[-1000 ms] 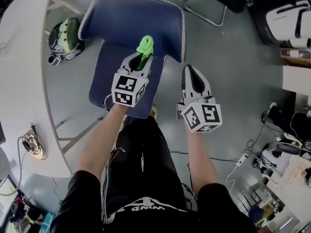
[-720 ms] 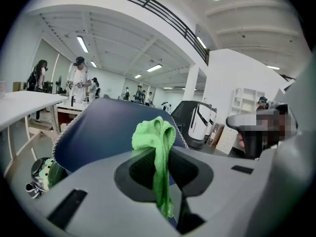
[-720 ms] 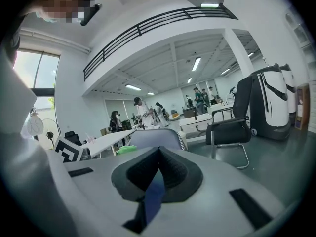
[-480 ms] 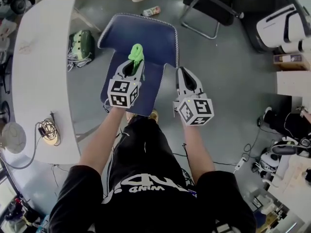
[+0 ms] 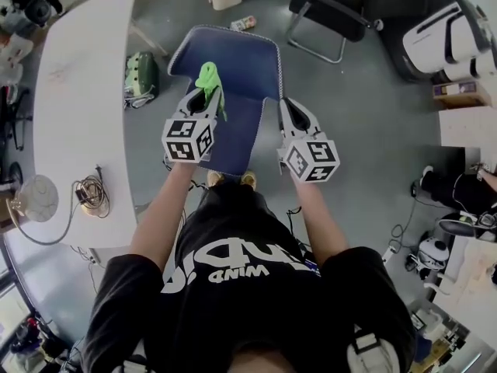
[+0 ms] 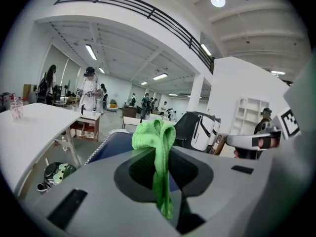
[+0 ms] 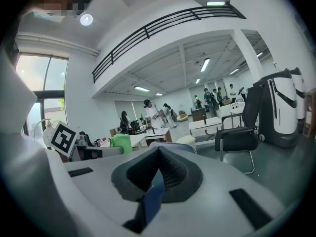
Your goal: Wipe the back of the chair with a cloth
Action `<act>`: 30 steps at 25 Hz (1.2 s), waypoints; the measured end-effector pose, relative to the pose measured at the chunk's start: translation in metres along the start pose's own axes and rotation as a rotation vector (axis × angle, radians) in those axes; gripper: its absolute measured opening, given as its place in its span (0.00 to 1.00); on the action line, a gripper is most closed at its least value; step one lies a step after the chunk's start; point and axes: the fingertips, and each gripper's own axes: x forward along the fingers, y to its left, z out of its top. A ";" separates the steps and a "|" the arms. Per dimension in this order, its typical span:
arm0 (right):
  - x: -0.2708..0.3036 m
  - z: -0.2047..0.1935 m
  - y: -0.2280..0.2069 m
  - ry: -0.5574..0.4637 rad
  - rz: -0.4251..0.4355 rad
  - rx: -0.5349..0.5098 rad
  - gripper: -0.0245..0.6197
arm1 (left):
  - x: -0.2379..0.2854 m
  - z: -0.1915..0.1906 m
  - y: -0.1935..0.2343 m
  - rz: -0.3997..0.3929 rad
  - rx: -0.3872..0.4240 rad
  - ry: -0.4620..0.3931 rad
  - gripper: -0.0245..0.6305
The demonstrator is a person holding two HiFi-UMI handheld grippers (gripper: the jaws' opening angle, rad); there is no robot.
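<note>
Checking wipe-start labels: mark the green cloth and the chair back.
green cloth (image 5: 207, 78), head view, on its bunched upper fold.
chair back (image 5: 245, 62), head view, on the bare blue panel right of the cloth.

Bright and even all round. Pouring down from ceiling strips (image 6: 90, 52) and a round lamp (image 6: 217, 0); blowing out white at the window (image 7: 49, 73). Hardly a shadow on the floor (image 5: 357, 130). Bending hard at the rims, black in the corners of both gripper views. Crisp on the cloth (image 6: 157, 147), slightly soft far off.

Chair (image 5: 233, 57) right of table (image 5: 78, 92), bag (image 5: 141, 74) between
</note>
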 end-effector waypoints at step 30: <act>-0.062 0.033 0.025 -0.125 0.014 -0.094 0.03 | -0.138 0.040 -0.010 -0.032 0.101 -0.173 0.13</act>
